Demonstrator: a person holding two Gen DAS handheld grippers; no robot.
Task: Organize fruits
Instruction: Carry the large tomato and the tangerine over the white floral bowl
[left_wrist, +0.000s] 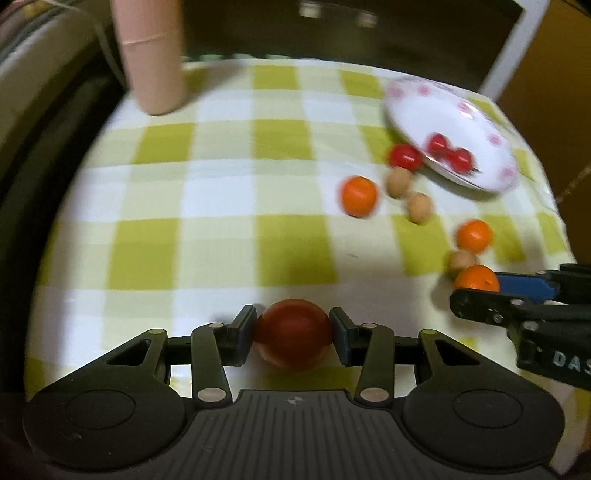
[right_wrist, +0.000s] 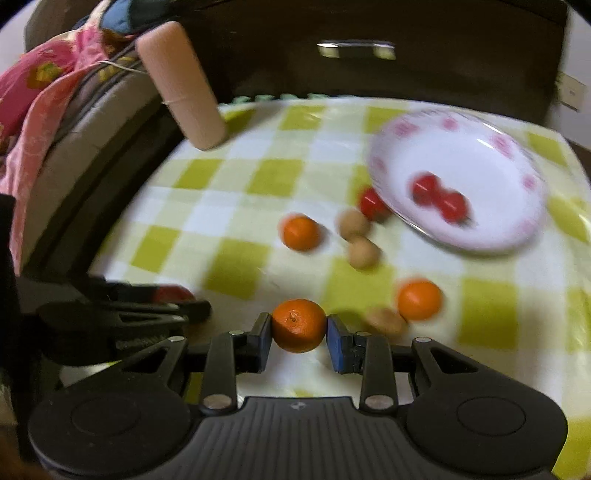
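Note:
My left gripper (left_wrist: 293, 334) is shut on a large red tomato (left_wrist: 293, 332), low over the checked cloth. My right gripper (right_wrist: 299, 328) is shut on an orange (right_wrist: 299, 325); it also shows in the left wrist view (left_wrist: 476, 291), holding that orange (left_wrist: 477, 278). A white plate with pink flowers (right_wrist: 480, 147) holds two small red tomatoes (right_wrist: 439, 197). A third small red tomato (right_wrist: 371, 203) lies at its rim. Two more oranges (right_wrist: 301, 232) (right_wrist: 420, 299) and three tan round fruits (right_wrist: 354, 223) (right_wrist: 364, 253) (right_wrist: 386, 321) lie on the cloth.
A green-and-white checked tablecloth (right_wrist: 258, 177) covers the table. A tall pink cylinder (right_wrist: 181, 85) stands at its far left corner. Bedding with a pink cover (right_wrist: 48, 92) lies beyond the left edge. Dark furniture stands behind the table.

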